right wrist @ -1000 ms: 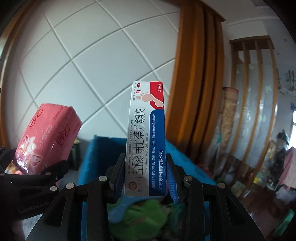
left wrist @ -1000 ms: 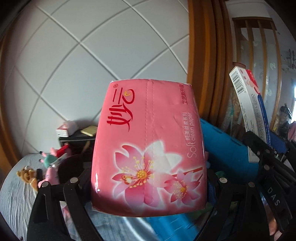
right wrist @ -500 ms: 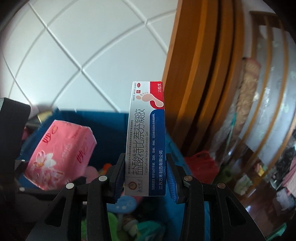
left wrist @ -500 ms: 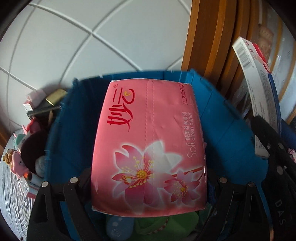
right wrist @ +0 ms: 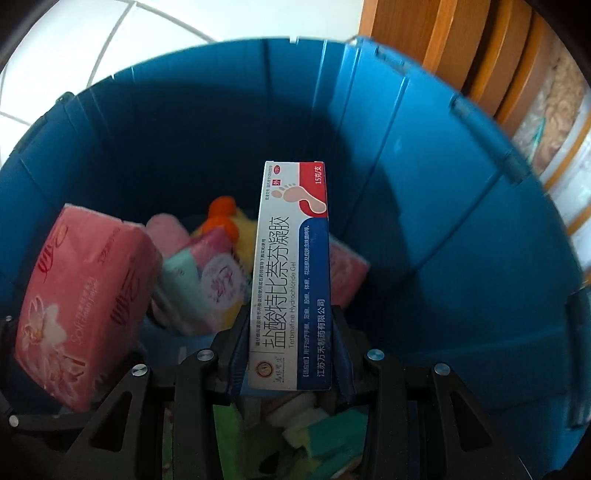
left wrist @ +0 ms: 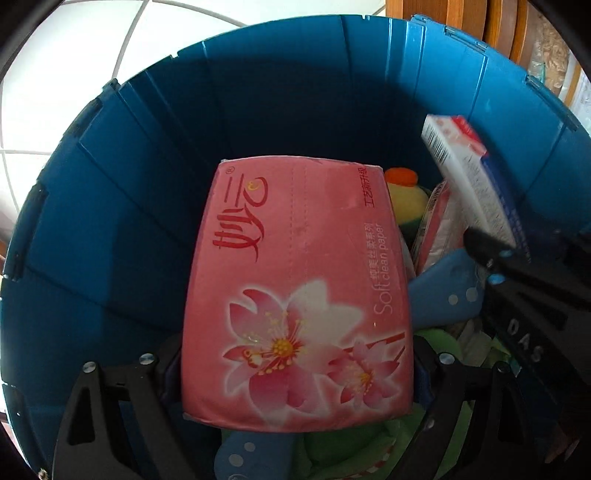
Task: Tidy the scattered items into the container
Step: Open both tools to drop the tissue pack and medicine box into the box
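My left gripper (left wrist: 295, 369) is shut on a pink tissue pack (left wrist: 295, 295) with a flower print and holds it inside the blue container (left wrist: 129, 206). My right gripper (right wrist: 290, 350) is shut on a white, red and blue medicine box (right wrist: 291, 280), upright inside the same container (right wrist: 443, 258). The tissue pack also shows at the left of the right wrist view (right wrist: 81, 306). The medicine box shows at the right of the left wrist view (left wrist: 476, 184), with the right gripper's black body below it.
The container holds several items: a yellow and orange plush toy (right wrist: 225, 221), small pink packets (right wrist: 218, 273), a blue dotted item (left wrist: 443, 295), green and white pieces (right wrist: 325, 428). White quilted wall (right wrist: 147, 33) and wooden frame (right wrist: 461, 44) stand behind.
Both grippers have dropped from above the container rim down into it, carrying the tissue pack and the medicine box. The container walls now fill both views.
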A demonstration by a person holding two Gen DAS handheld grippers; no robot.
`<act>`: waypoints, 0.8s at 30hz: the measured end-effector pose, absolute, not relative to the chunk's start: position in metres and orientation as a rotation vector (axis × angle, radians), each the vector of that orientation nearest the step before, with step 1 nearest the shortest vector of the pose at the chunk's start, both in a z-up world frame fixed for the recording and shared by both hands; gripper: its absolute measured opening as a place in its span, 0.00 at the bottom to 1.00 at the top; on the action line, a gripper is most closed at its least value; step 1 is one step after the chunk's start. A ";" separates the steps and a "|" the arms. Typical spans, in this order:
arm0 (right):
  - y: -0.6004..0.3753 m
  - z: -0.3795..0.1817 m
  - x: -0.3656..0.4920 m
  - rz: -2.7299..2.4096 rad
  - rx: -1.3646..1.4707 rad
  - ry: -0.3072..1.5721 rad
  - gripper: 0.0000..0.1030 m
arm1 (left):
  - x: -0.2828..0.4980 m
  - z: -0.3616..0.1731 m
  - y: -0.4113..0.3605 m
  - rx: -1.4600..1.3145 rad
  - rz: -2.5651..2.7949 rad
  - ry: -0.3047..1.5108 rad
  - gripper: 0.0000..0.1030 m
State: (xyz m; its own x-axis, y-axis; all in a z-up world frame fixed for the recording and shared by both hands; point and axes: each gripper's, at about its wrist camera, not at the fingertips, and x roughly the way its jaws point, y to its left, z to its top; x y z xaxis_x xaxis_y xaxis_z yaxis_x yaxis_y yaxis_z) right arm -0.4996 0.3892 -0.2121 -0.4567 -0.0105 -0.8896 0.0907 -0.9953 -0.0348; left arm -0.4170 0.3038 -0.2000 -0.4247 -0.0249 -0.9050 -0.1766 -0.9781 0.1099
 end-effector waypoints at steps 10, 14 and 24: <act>0.380 -0.227 -0.492 -2.534 1.658 0.165 0.39 | -0.421 -0.219 0.316 -1.727 2.491 0.326 0.98; 0.380 -0.229 -0.489 -2.521 1.673 0.164 0.41 | -0.422 -0.223 0.321 -1.740 2.485 0.351 0.99; 0.391 -0.207 -0.474 -2.546 1.597 0.028 0.47 | -0.424 -0.219 0.330 -1.740 2.478 0.330 0.99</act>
State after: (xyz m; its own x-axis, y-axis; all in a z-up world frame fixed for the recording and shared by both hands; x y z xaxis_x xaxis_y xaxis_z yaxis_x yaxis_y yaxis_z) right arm -0.4743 0.3908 -0.2075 -0.4287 -0.1050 -0.8973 0.1245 -0.9906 0.0565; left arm -0.4235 0.3296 -0.2189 -0.3442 -0.0458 -0.9378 -0.2012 -0.9720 0.1213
